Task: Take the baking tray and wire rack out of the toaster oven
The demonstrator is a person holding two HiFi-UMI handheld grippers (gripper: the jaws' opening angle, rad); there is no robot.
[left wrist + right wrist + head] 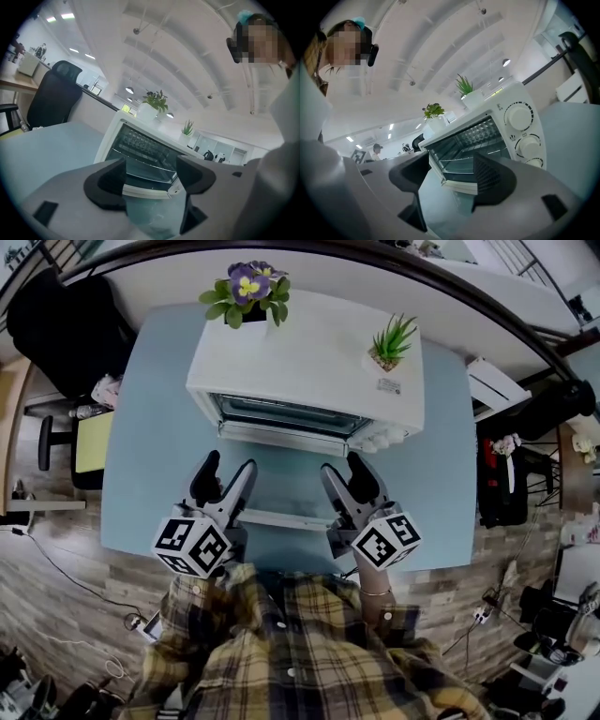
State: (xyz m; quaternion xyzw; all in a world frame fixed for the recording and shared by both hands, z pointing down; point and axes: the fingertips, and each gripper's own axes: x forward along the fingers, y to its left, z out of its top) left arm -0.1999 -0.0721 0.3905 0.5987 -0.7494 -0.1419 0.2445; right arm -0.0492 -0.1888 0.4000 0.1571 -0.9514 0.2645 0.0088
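On the light blue tabletop (pixel 141 437) sits the white box-shaped toaster oven (pixel 309 362), its glass door (pixel 281 474) folded down flat. The metal wire rack (pixel 480 136) shows inside the cavity, with what I take to be the flat baking tray (pixel 464 163) just beneath it.

The left gripper (pixel 222 486) and right gripper (pixel 354 486) hover over the door's two ends, both with jaws spread wide and holding nothing.

Trouble could come from a jaw knocking the lowered glass on the way in. A tug on the rack could also drag the light oven across the smooth top and topple the purple-flowered potted plant (pixel 248 287) or the spiky green potted plant (pixel 392 341) on its roof.

Round about are a black office chair (pixel 56 324) and a wood-plank floor (pixel 75 568) strewn with cables.
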